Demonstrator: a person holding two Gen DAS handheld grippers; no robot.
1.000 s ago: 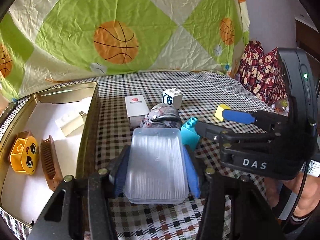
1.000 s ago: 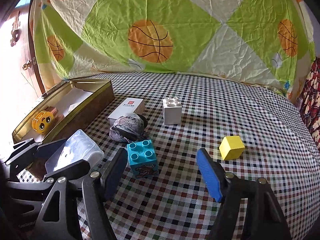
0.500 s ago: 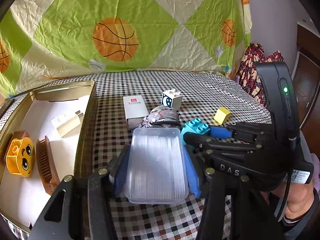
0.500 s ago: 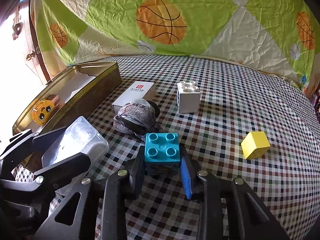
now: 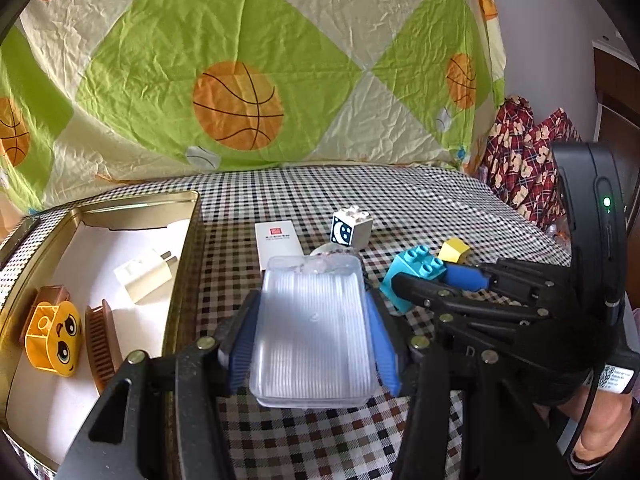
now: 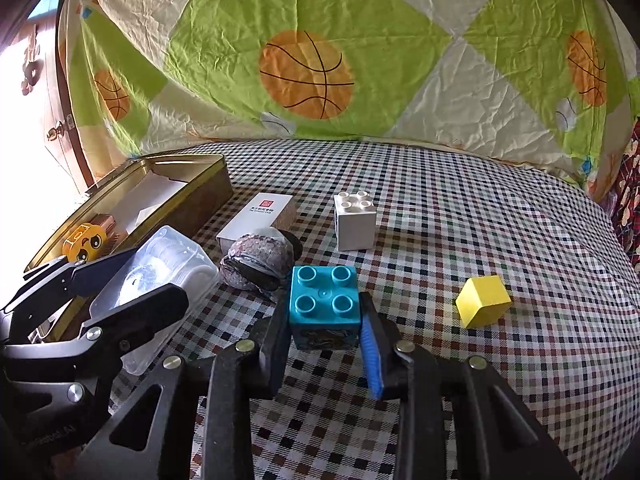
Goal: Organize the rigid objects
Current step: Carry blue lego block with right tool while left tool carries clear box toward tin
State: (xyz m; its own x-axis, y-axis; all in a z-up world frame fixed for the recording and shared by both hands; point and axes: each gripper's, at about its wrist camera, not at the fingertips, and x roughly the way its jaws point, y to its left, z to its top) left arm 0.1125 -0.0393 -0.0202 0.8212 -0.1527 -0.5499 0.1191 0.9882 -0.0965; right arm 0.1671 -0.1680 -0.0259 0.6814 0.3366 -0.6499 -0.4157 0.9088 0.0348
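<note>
My left gripper [image 5: 312, 332] is shut on a clear plastic box [image 5: 314, 328], held just above the checked cloth right of the gold tin [image 5: 188, 248]. In the right wrist view that same clear plastic box [image 6: 160, 276] shows at the left between the left gripper's fingers. My right gripper [image 6: 324, 320] is shut on a teal stud brick [image 6: 324, 304], its blue pads pressing both sides. In the left wrist view the teal brick [image 5: 412, 276] looks tilted and raised off the cloth.
The tin holds a yellow face block [image 5: 52, 340], a brown comb [image 5: 102, 348] and a white plug [image 5: 144, 276]. On the cloth lie a white card box [image 6: 256, 216], a grey crumpled pouch [image 6: 260, 260], a white stud brick [image 6: 355, 220] and a yellow cube [image 6: 484, 306]. A basketball-print sheet hangs behind.
The right gripper moved onto the teal brick and closed on it, then raised it slightly. The left gripper kept hold of the clear box in place.
</note>
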